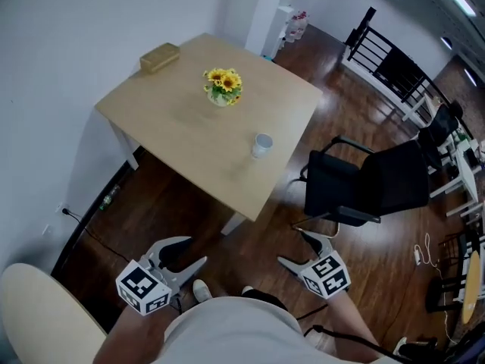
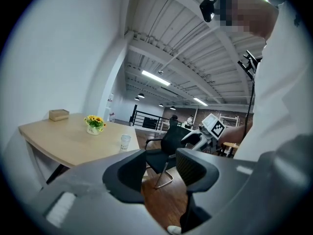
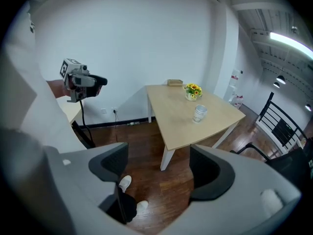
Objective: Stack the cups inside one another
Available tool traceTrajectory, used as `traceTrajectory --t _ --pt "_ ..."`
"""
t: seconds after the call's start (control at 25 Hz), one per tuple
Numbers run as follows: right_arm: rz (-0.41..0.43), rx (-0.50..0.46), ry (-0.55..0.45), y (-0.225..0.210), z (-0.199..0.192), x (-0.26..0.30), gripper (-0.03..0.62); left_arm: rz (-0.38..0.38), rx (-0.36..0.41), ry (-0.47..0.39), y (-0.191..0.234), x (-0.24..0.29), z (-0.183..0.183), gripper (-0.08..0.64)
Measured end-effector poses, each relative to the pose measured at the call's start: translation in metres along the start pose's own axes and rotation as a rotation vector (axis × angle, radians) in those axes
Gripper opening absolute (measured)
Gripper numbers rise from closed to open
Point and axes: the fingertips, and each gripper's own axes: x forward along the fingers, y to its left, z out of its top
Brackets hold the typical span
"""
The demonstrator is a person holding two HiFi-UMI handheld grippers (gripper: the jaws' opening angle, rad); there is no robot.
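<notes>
While both grippers hang low in front of the person, well short of the table, neither holds anything. The left gripper has its jaws spread, with only the wood floor and a black chair showing through the gap. The right gripper is just as wide apart, with floor and the person's white shoes between its jaws.

The white cup stands upright on the table, ahead of both grippers and well apart from them, near the table's edge on the right gripper's side. Whether it is one cup or several nested cannot be told. In the right gripper view it sits straight beyond the right jaw. In the left gripper view it lies ahead and to the left of the jaws.

Farther off than the cup stands a small pot of yellow flowers, and farthest from the grippers, at the table's far corner, lies a tan box. The black chair stands ahead of the right gripper, to its right.
</notes>
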Motion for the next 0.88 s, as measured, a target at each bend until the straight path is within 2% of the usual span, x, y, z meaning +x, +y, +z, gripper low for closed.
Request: traceTrajectory --t 0.28,0.4,0.56,0.72,0.88 --pt "-0.002 -0.013 -0.062 0.038 -0.035 -0.06 0.387 0.02 0.055 0.006 -0.044 -0.007 -0.01 0.202" --pt "-0.016 -0.017 -0.07 0.05 -0.078 -0.094 0.39 0.034 0.086 -0.007 -0.078 -0.002 -0.013 0.202" --pt "-0.009 0.011 -0.075 0.077 -0.147 -0.142 0.393 0.041 0.093 -0.022 -0.148 0.0 -0.028 0.202" --pt "0.026 0.028 -0.062 0.11 -0.204 -0.179 0.399 0.051 0.052 -0.015 -0.213 -0.004 -0.053 0.202" --pt "0.009 0.026 -0.056 0.126 -0.244 -0.209 0.419 0.068 0.028 0.029 -0.258 -0.014 -0.083 0.202"
